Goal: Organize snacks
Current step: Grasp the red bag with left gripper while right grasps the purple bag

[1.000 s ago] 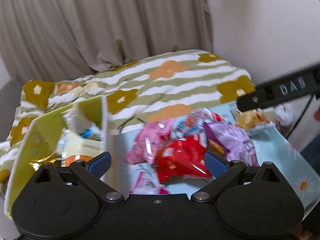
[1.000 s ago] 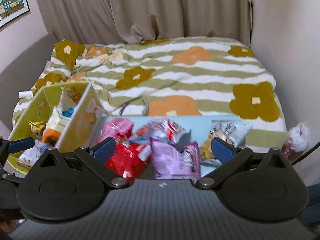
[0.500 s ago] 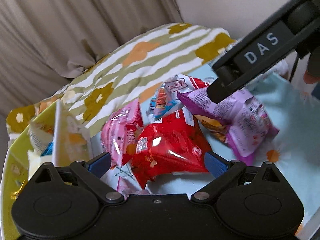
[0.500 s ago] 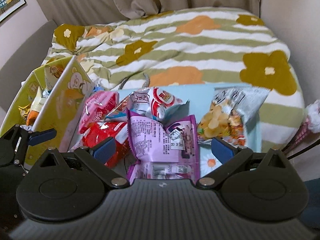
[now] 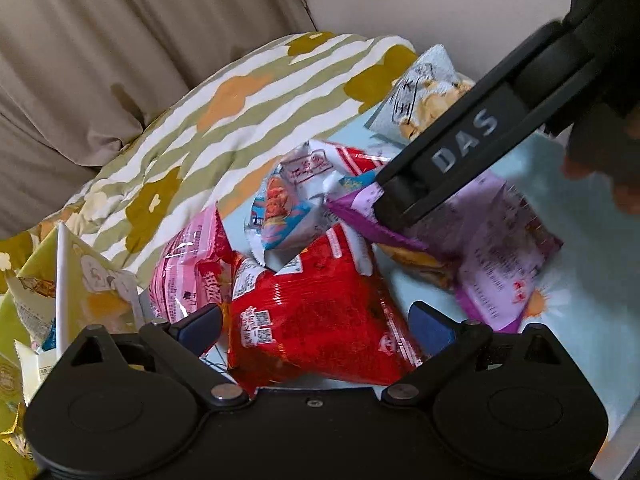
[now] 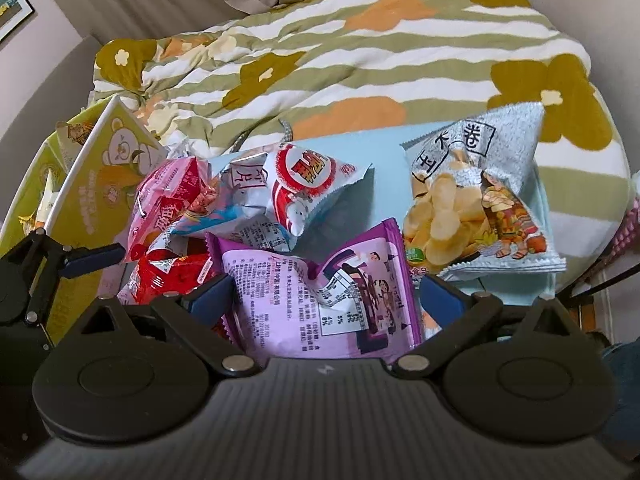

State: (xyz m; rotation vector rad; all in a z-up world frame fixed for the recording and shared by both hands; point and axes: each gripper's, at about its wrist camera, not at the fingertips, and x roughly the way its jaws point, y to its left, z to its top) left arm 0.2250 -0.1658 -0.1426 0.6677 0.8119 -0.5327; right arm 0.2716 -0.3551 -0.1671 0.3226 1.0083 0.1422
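Note:
Several snack bags lie in a pile on a light blue mat (image 6: 380, 152). My left gripper (image 5: 316, 322) is open, its fingers on either side of a red bag (image 5: 316, 304). My right gripper (image 6: 326, 296) is open, straddling a purple bag (image 6: 320, 288), which also shows in the left wrist view (image 5: 496, 248). A pink bag (image 5: 188, 272), a white and red bag (image 6: 308, 184) and a grey chip bag (image 6: 480, 192) lie around them. A yellow-green box (image 6: 96, 188) holding snacks stands at the left.
The mat lies on a bed with a striped flowered quilt (image 6: 360, 48). Curtains (image 5: 140, 40) hang behind and a wall (image 5: 420, 0) stands at the right. The right gripper's body (image 5: 472, 148) crosses the left wrist view above the purple bag.
Both grippers have moved forward and down onto the pile. The red bag now sits between the left fingers and the purple bag between the right fingers.

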